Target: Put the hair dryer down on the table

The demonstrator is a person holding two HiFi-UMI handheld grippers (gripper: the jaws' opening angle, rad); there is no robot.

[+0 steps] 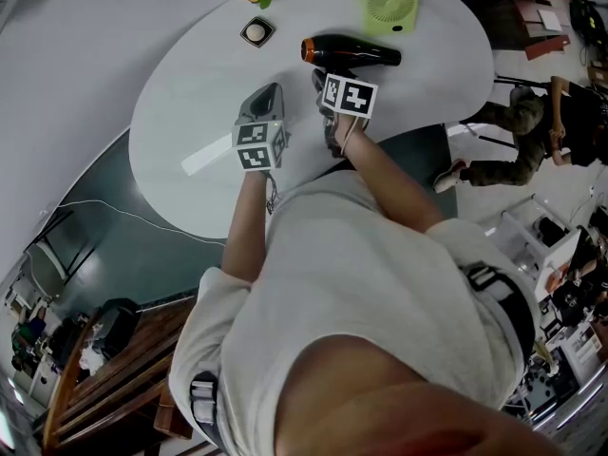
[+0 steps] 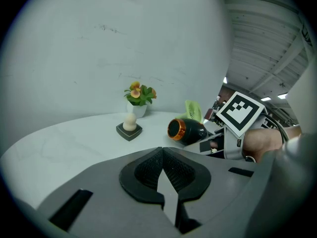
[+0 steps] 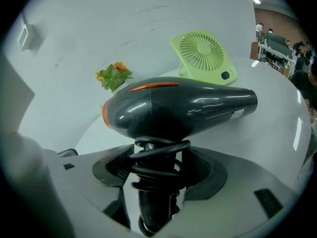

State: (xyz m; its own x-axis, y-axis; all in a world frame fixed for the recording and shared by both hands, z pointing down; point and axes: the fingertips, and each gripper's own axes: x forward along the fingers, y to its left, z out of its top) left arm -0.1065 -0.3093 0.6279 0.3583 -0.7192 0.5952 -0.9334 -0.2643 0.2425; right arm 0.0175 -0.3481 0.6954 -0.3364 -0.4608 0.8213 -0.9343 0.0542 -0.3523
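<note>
Cord-wrapped handle of the hair dryer (image 3: 178,113) sits clamped in the right gripper (image 3: 156,176), low over the worktop (image 1: 190,112); letting go is not yet done. Left gripper (image 2: 162,170) is closed, empty.

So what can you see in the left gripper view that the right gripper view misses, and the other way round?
Only the left gripper view: the left gripper's own fingers closed together with nothing between them, a small white object on a dark square base, and the other gripper's marker cube above the person's hand.
Only the right gripper view: the right gripper clamped on the hair dryer's cord-wrapped handle, and people at desks far right.
Both: the hair dryer, green fan, flowers and white table.
</note>
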